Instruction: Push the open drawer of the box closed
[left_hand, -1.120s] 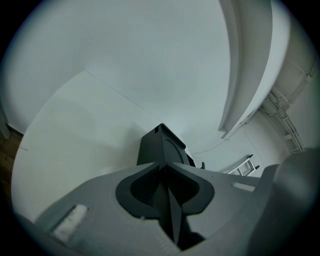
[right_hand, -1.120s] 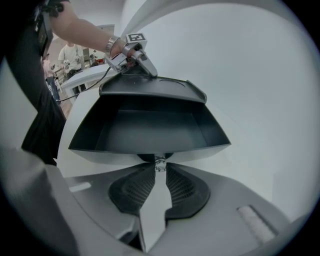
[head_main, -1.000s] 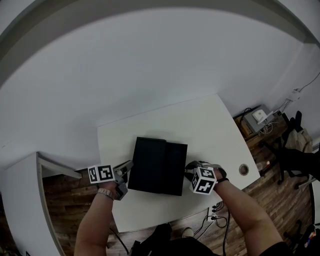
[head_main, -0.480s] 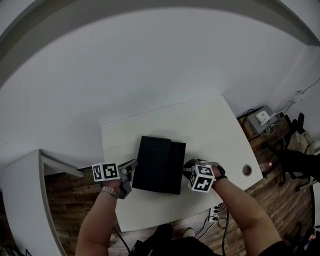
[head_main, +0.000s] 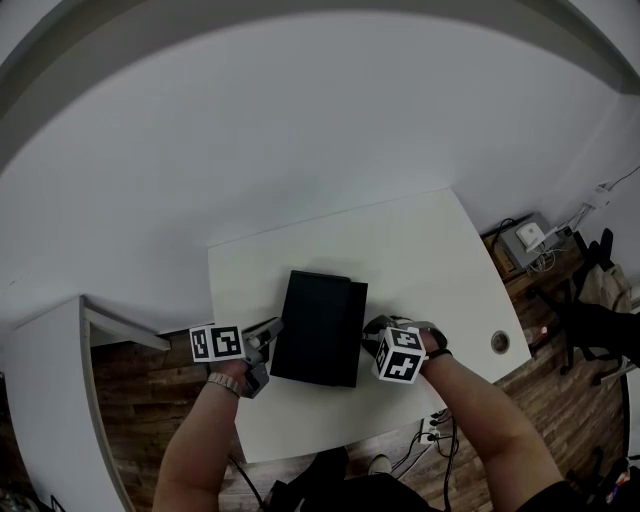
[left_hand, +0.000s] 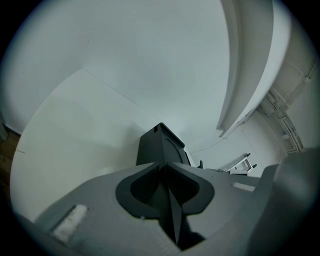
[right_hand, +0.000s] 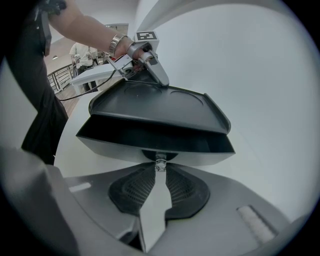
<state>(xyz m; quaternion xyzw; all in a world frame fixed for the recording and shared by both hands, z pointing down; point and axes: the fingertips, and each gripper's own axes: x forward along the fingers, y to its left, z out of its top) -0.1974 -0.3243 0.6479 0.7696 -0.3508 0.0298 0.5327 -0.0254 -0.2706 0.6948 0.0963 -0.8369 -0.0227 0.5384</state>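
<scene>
A black box (head_main: 315, 325) lies on the white table (head_main: 400, 260). Its drawer (head_main: 355, 330) juts out a little on the right side. In the right gripper view the drawer front (right_hand: 150, 145) shows a narrow dark gap under the box lid (right_hand: 155, 105). My right gripper (right_hand: 160, 169) is shut on the drawer's small clear knob (right_hand: 160, 160). My left gripper (head_main: 272, 330) is shut and empty. Its tips rest against the box's opposite side (left_hand: 161, 145), and it shows beyond the lid as the left gripper (right_hand: 162, 80).
The table has a round cable hole (head_main: 500, 342) near its right front corner. A white cabinet (head_main: 50, 400) stands at the left over wooden floor. Cables (head_main: 435, 415) hang below the table's front edge. Electronics (head_main: 528, 238) sit on the floor at the right.
The drawer has slid further into the box, so less of it sticks out. My right gripper has moved left with it. The left gripper stays against the other side.
</scene>
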